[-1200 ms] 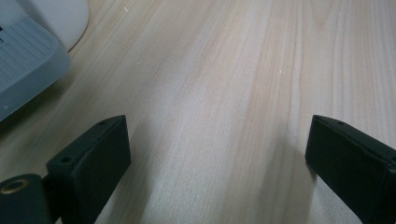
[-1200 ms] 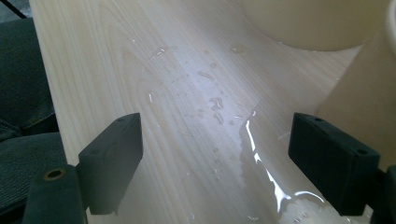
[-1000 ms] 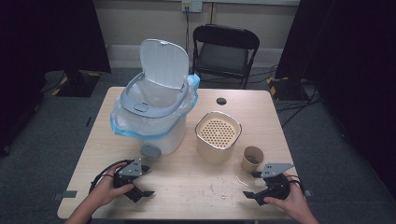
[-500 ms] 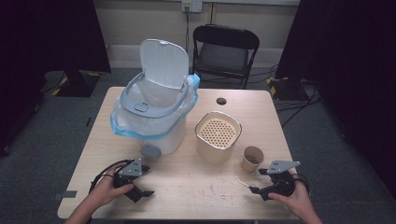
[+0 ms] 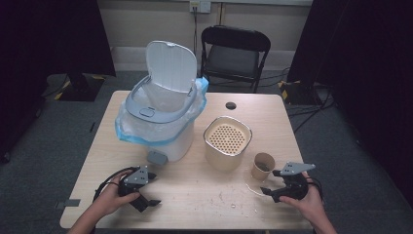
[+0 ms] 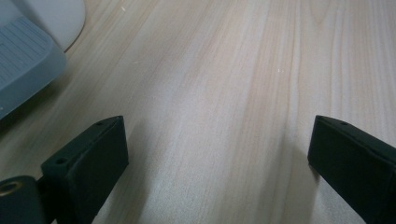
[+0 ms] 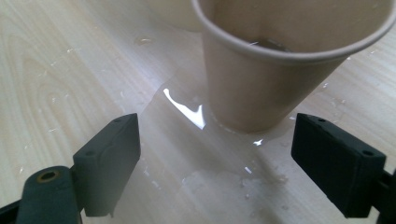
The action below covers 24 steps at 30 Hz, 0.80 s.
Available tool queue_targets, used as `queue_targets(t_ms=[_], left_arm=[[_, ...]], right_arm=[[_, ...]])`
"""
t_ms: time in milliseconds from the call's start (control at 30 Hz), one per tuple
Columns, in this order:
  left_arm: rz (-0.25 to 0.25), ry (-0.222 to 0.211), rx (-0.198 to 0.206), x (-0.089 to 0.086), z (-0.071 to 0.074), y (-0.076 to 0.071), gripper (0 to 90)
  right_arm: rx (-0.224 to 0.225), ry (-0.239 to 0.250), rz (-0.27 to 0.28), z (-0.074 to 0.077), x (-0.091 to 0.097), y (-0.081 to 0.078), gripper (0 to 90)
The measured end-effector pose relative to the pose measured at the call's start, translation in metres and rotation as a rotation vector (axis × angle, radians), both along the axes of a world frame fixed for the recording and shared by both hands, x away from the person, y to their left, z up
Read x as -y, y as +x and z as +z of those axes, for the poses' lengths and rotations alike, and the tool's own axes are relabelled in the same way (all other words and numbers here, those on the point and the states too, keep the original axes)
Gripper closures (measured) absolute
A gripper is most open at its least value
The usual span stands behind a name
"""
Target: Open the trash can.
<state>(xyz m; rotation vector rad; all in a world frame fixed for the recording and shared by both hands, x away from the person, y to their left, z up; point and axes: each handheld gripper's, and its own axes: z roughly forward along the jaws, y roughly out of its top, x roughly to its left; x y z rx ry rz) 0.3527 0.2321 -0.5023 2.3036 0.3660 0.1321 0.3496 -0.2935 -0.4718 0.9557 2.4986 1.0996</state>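
Right gripper (image 7: 215, 154) sits low with jaws wide, gripping nothing, the paper cup (image 7: 280, 60) upright just beyond them (in a small puddle (image 7: 187, 109)) beside the beige canister (image 5: 227, 141). Left gripper (image 6: 217, 154) rests on bare table (image 6: 224, 70), jaws wide and empty.

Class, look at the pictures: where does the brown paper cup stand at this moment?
In the high view the paper cup stands upright at the table's right, between the beige strainer container and the right gripper, just ahead of its open jaws.

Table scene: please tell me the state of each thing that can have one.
Bin lid: open, raised.
Paper cup: upright, in a small puddle.
Strainer pot: upright, uncovered.
Left gripper: open, empty.
Right gripper: open, near the cup, not touching.
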Motion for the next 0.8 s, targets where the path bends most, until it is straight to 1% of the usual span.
queue_targets(t_ms=[233, 267, 367, 533, 700, 733, 800], left_arm=[[0.001, 0.001, 0.0, 0.0, 0.0, 0.0, 4.3], [0.001, 0.001, 0.0, 0.0, 0.0, 0.0, 4.3], [0.001, 0.001, 0.0, 0.0, 0.0, 0.0, 4.3], [0.001, -0.002, 0.001, 0.0, 0.0, 0.0, 4.3], [0.001, -0.002, 0.001, 0.0, 0.0, 0.0, 4.3], [-0.001, 0.004, -0.003, 0.0, 0.0, 0.0, 4.3], [0.001, 0.001, 0.0, 0.0, 0.0, 0.0, 4.3]], right_arm=[[0.014, 0.02, -0.018, -0.002, -0.001, 0.008, 16.4], [0.015, 0.034, -0.021, -0.003, -0.001, 0.01, 17.2], [0.021, 0.054, -0.044, -0.003, -0.002, 0.012, 17.7], [0.024, 0.084, -0.052, -0.007, -0.002, 0.017, 17.8], [0.022, 0.078, -0.06, -0.01, -0.004, 0.02, 19.1], [0.024, 0.084, -0.063, -0.011, -0.004, 0.021, 19.9], [0.031, 0.097, -0.065, -0.012, -0.003, 0.022, 21.5]])
